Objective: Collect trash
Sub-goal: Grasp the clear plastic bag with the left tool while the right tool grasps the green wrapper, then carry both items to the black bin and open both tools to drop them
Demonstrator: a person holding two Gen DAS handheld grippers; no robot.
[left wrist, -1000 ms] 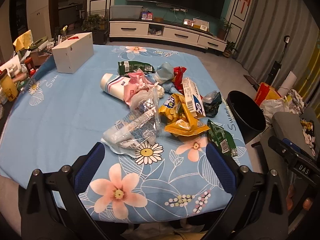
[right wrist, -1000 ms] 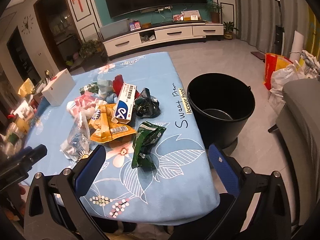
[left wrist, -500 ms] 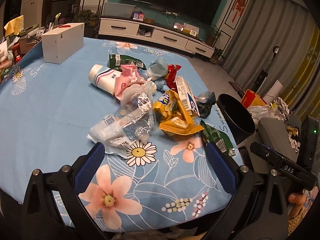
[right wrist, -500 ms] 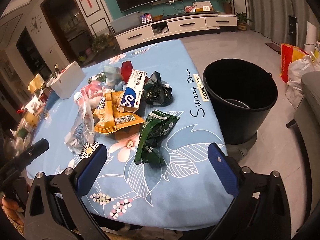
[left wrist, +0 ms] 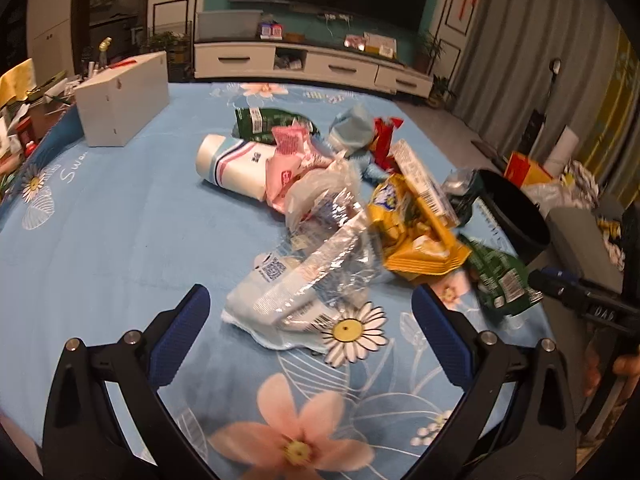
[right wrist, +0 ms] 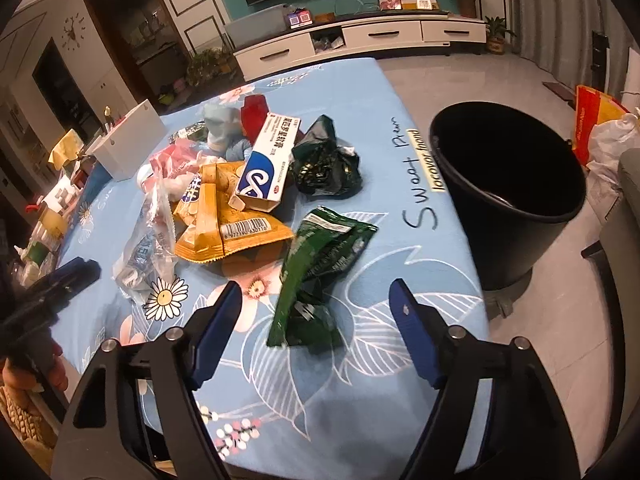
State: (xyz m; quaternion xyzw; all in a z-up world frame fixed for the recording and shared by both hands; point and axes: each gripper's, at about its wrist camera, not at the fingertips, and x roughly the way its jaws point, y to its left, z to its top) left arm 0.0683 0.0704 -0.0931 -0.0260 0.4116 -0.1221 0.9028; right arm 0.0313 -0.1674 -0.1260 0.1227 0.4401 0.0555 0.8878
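A pile of trash lies on the blue flowered tablecloth (left wrist: 100,240). My left gripper (left wrist: 310,332) is open and empty, its jaws on either side of a clear plastic wrapper (left wrist: 316,276). My right gripper (right wrist: 316,328) is open and empty, its jaws on either side of a green snack bag (right wrist: 320,264). Behind lie a yellow snack bag (right wrist: 224,220), a white and blue box (right wrist: 268,164), a dark crumpled bag (right wrist: 324,160) and a white tube (left wrist: 232,164). A black bin (right wrist: 508,184) stands on the floor beside the table's right edge.
A white box (left wrist: 124,100) stands at the table's far left. Clutter lines the left side (right wrist: 44,224). Bags (right wrist: 600,120) and a grey seat (right wrist: 628,240) are beyond the bin. A TV cabinet (left wrist: 308,64) is at the back.
Both grippers have moved forward and lower toward the pile. The clear wrapper and the green bag now lie between their open jaws.
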